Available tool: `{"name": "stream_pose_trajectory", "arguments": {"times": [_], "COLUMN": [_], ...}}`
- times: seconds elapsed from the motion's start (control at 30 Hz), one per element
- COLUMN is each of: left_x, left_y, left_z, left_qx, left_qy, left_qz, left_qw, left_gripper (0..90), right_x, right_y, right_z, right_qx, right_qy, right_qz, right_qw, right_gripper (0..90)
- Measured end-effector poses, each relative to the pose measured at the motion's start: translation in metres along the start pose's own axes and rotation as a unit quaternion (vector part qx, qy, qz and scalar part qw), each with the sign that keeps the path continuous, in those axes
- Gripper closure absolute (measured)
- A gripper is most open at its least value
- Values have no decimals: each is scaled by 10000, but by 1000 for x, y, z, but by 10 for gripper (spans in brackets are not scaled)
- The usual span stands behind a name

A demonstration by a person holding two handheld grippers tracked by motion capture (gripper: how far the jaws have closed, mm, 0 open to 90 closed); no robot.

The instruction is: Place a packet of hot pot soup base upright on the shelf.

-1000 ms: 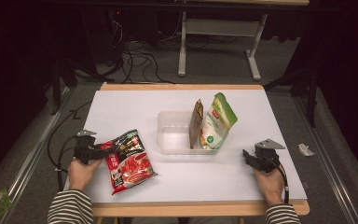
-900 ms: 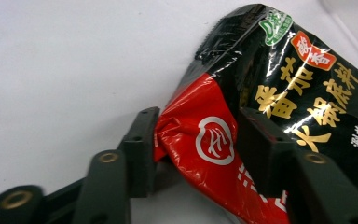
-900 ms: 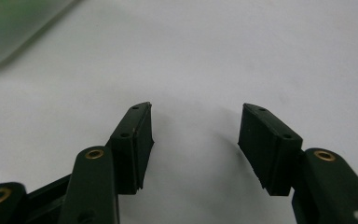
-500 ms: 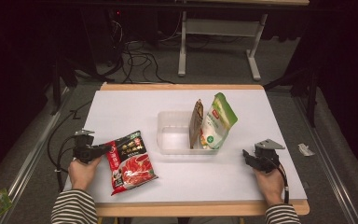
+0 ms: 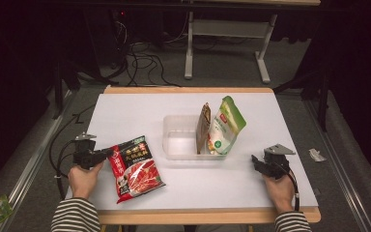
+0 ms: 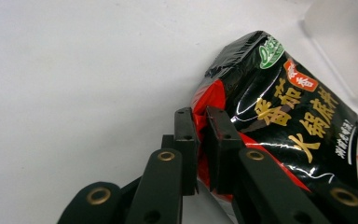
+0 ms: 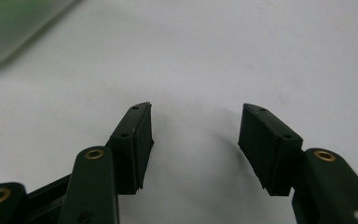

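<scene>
— Two fingers [image 6: 186, 140] of the left gripper [image 5: 107, 153] drawn narrow, just closed in on the near-left edge of the red and black packet [image 5: 134, 166]; a fold of the wrapper pinched between the pads.

— And the packet itself?

— Flat on the white bench [image 5: 125, 111], front left, just left of the clear tub [image 5: 181, 144] without touching it. Held edge toward the left hand [image 5: 82, 180], rest of the packet trailing to the right and toward the bench's near edge.

— Looks?

— Glossy wrapper, black at the top with gold characters, a small green round mark and a red badge near the corner; red below, with a printed dish. Top seal crumpled and curled upward next to the pads, seen close in the left gripper view [image 6: 279, 116].

— Other side?

— Right gripper [image 5: 260, 163] low over bare bench at front right, fingers [image 7: 135, 140] spread wide, nothing between them. Well apart from the packet.

— In the tub?

— Brown pouch [image 5: 203, 127] and green and white pouch [image 5: 226, 125] upright, leaning at the right end.
</scene>
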State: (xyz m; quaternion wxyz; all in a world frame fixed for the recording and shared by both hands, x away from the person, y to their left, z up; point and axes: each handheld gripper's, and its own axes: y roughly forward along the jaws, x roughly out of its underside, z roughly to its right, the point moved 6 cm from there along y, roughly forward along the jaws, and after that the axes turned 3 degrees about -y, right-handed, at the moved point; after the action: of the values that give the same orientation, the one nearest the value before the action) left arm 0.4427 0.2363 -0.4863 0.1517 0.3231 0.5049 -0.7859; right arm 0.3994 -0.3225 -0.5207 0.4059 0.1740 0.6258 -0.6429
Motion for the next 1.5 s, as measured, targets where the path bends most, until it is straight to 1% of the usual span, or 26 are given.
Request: {"name": "stream_pose_trajectory", "arguments": {"times": [0.1,0.23,0.27,0.37,0.47,0.57,0.67,0.87,1.0,1.2,1.27,1.4,1.47,1.5], "left_x": [-4,-10,-11,-14,-17,-20,-24,-30,-33,-38,-40,-43,-44,-46], "left_y": [-9,-22,-24,-34,-42,-50,-59,-74,-83,-95,-98,-101,-102,-103], "left_z": [4,11,13,20,27,34,43,61,75,95,101,112,115,118], "left_qx": [90,171,187,250,305,315,408,608,725,867,929,947,961,968], "left_qy": [38,136,125,238,284,364,452,652,818,1071,1109,1248,1296,1332], "left_qz": [91,194,230,277,346,379,460,586,605,686,733,753,772,841], "left_qw": [9999,9996,9995,9990,9985,9981,9971,9943,9922,9881,9868,9848,9839,9828], "left_gripper": [857,865,867,870,872,874,878,882,885,887,886,887,887,887], "right_x": [0,0,0,0,0,0,0,0,0,0,0,0,0,0], "right_y": [0,0,0,0,0,0,0,0,0,0,0,0,0,0], "right_z": [0,0,0,0,0,0,0,0,0,0,0,0,0,0], "right_qx": [-22,-37,-31,-23,-22,-17,-19,-21,-20,-15,-14,-18,-5,-5], "right_qy": [66,73,75,68,65,41,26,24,23,33,31,25,27,18], "right_qz": [-10,-13,-11,-10,-10,-1,-3,1,1,-3,-2,-2,1,1], "right_qw": [10000,10000,10000,10000,10000,10000,10000,10000,10000,10000,10000,10000,10000,10000], "right_gripper": [449,449,449,449,449,448,448,448,447,448,448,448,448,448]}}
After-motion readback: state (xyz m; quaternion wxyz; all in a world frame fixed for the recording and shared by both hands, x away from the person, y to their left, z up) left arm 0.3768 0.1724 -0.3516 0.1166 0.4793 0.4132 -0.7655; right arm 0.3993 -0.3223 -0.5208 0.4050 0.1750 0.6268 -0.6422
